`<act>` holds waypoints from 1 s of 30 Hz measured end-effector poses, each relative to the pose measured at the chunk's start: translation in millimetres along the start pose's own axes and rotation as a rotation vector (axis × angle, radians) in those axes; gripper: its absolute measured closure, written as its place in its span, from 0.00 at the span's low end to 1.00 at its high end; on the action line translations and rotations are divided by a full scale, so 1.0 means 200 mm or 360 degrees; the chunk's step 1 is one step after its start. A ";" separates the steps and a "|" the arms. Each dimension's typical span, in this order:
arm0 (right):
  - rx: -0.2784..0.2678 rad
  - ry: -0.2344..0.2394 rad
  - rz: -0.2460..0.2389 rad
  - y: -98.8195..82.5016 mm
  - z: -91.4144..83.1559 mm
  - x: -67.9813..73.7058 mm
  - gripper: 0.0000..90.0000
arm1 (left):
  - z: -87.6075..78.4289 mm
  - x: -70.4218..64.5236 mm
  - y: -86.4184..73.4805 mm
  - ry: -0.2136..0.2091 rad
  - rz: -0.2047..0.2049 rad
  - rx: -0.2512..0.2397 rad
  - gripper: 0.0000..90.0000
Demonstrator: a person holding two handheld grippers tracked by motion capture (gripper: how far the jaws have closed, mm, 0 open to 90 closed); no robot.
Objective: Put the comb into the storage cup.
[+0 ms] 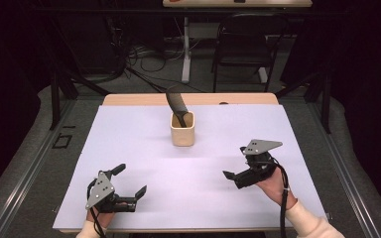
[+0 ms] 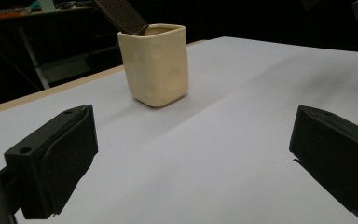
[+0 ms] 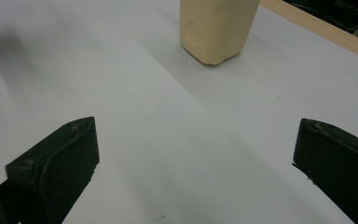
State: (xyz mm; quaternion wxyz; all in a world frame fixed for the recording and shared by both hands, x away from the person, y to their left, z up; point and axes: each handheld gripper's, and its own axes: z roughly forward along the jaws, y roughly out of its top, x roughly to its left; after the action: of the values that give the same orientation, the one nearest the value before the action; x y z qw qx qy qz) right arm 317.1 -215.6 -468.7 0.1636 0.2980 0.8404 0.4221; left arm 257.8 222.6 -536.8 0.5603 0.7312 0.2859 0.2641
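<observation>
A cream square cup [image 1: 183, 129] stands upright on the white sheet near the table's far middle, with a dark comb [image 1: 176, 104] leaning out of it to the left. My left gripper [image 1: 130, 180] rests open near the front left, nothing between its jaws. In the left gripper view the gripper [image 2: 193, 154] points at the cup [image 2: 154, 65] and the comb [image 2: 121, 16], well short of them. My right gripper [image 1: 234, 161] is held open at the front right, empty. In the right gripper view the gripper [image 3: 196, 163] faces the cup [image 3: 216, 28] from a distance.
A white sheet [image 1: 129, 144] covers most of the wooden table [image 1: 129, 99]. Beyond the far edge stand a dark chair [image 1: 243, 49] and a table leg [image 1: 186, 49] among floor cables. A metal rail [image 1: 25, 168] runs along the left side.
</observation>
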 end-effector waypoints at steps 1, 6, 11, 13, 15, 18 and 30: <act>0.0000 0.0000 0.0000 0.00 0.00 0.00 0.00 | 0.00 0.00 0.00 0.0000 0.0000 0.0000 0.01; -0.0003 -0.0053 -0.0018 -0.05 -0.03 0.01 0.00 | 0.00 0.00 0.00 -0.0004 0.0001 0.0001 0.01; -0.0023 -0.0062 0.0003 -0.09 -0.05 0.01 0.00 | 0.00 0.00 0.00 -0.0006 0.0006 0.0005 0.01; -0.0033 -0.0068 0.0002 -0.10 -0.05 0.01 0.00 | 0.00 0.00 0.00 -0.0005 0.0008 0.0004 0.01; -0.0037 -0.0070 0.0003 -0.12 -0.06 0.01 0.00 | 0.00 0.00 0.00 -0.0006 0.0007 0.0004 0.01; -0.0057 -0.0076 0.0000 -0.13 -0.07 0.02 0.00 | 0.00 0.00 0.00 -0.0006 0.0007 0.0004 0.01; -0.0087 -0.0116 0.0024 -0.24 -0.11 0.04 0.00 | 0.00 0.00 0.00 -0.0007 0.0005 0.0007 0.01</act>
State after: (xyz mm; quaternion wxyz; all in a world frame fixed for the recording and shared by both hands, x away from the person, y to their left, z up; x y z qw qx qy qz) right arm 282.2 -246.8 -495.5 0.1991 0.3148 0.8197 0.4351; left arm 257.9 222.1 -537.0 0.5589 0.7334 0.2840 0.2626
